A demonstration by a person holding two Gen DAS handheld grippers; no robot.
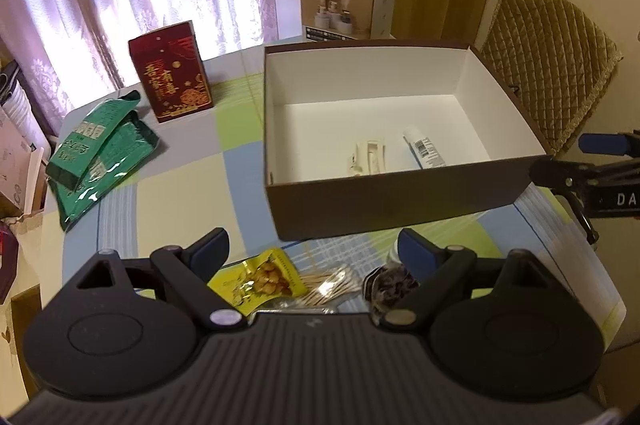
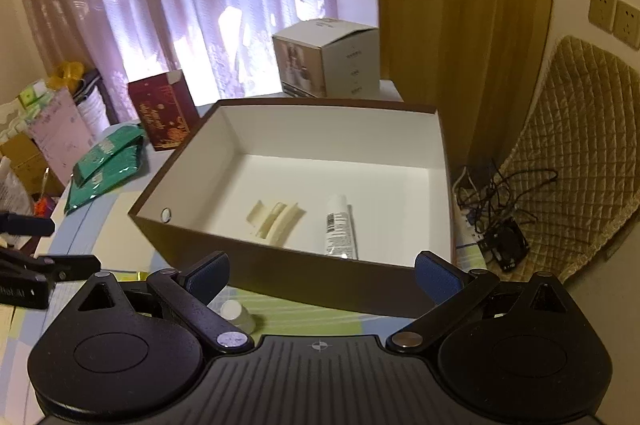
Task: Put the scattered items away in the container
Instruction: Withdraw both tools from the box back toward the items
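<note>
Here the brown box [image 1: 384,201], white inside, holds a tube [image 1: 425,149]; both grippers [image 1: 314,249] [image 2: 322,271] gape wide, empty.

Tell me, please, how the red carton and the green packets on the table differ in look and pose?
The red carton stands upright, a rigid box with gold print; the green packets lie flat and overlapping, soft, shiny and creased. The carton stands nearer the curtain, the packets nearer the table's left edge. Both remain outside the brown box.

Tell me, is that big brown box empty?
No. The brown cardboard box with white inside holds a white barcoded tube and a cream plastic piece.
</note>
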